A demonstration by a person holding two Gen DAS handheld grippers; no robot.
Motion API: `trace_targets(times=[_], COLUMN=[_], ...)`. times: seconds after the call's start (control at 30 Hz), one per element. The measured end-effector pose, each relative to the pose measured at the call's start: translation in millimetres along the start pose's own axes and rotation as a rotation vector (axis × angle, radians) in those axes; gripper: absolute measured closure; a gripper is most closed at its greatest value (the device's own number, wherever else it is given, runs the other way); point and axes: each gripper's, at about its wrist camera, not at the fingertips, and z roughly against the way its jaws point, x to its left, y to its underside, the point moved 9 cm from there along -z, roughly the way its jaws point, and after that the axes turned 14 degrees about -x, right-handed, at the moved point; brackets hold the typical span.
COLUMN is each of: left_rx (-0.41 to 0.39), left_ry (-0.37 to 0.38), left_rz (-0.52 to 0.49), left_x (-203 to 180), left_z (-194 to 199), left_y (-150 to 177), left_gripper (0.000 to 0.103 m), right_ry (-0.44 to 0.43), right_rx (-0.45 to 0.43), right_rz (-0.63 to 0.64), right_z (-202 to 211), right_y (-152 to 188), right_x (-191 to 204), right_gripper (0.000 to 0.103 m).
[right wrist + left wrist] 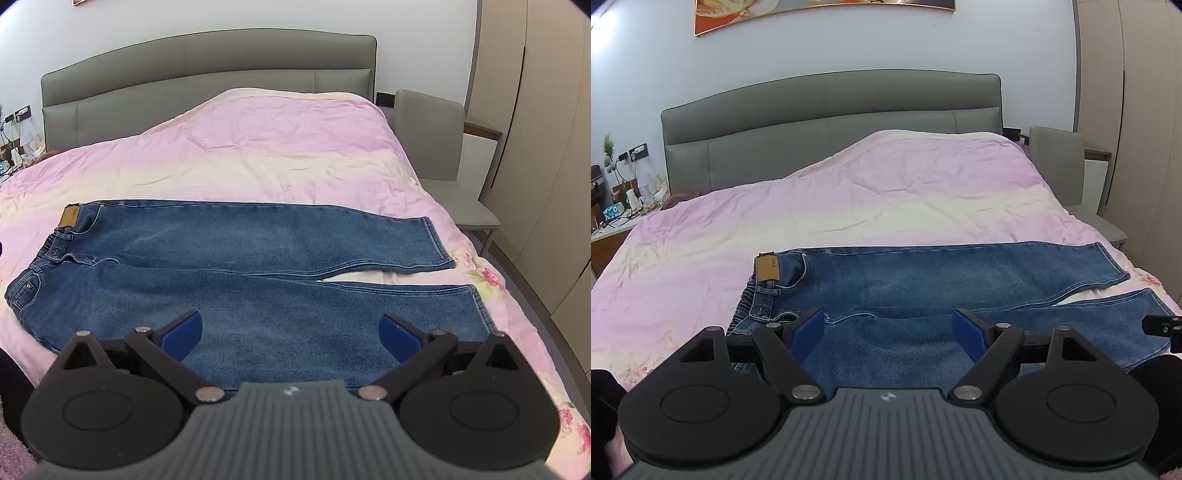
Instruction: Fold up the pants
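Blue jeans [923, 280] lie flat across the near part of the bed, waistband with a tan leather patch [768, 268] to the left, both legs stretched to the right. In the right wrist view the jeans [240, 258] show in full, the two legs parting near the hems. My left gripper [888, 326] hovers open over the near leg by the seat, nothing between its blue pads. My right gripper [291, 332] stands open above the near leg's middle, also holding nothing. The right gripper's black edge [1161, 325] shows at the far right of the left wrist view.
A pink and cream duvet [849, 206] covers the bed, with a grey headboard [831, 118] behind. A grey chair [436, 147] stands at the bed's right side, wardrobes [535, 147] beyond it. A cluttered nightstand [617, 206] is at the left.
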Motion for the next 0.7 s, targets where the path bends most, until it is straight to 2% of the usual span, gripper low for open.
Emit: trace_targets(times=[0.1,0.13,0.17,0.23,0.33,0.53,0.7], left_rx=[-0.019,0.026,0.038,0.023,0.058,0.066,0.07], left_ry=[-0.006,0.004,0.011,0.015,0.018,0.016,0.013], left_rz=[-0.025,-0.018,-0.01,-0.005,-0.001,-0.012,-0.013], left_x=[-4.9,-5.9,-6.3,-6.2,-3.3,-3.3,-2.1], left_z=[8.3,0.1,-4.5,-1.1,-6.5,-7.4,-6.8], left_y=[4.1,7.7,9.5,11.0,3.5,5.1,7.7], left_gripper=[0.011,0.011,0.011,0.011,0.011,0.011,0.011], right_ry=[-0.003,-0.003,-0.004,-0.007,-0.01,-0.008,0.003], right_rx=[0.001,0.001,0.0,-0.001,-0.005,-0.001,0.01], right_rz=[-0.004,-0.004,-0.004,-0.005,-0.003,-0.008,-0.013], right_z=[-0.1,0.1,0.4,0.7,3.0,-0.2,1.8], right_y=[-0.4,-0.7,-0.9,-1.1,-1.3,4.4,0.9], right_x=[0.2,0.3,0.5,0.9,3.2,-7.7,-0.3], right_gripper=[0.005,0.005,0.005,0.005,0.005,0.005,0.005])
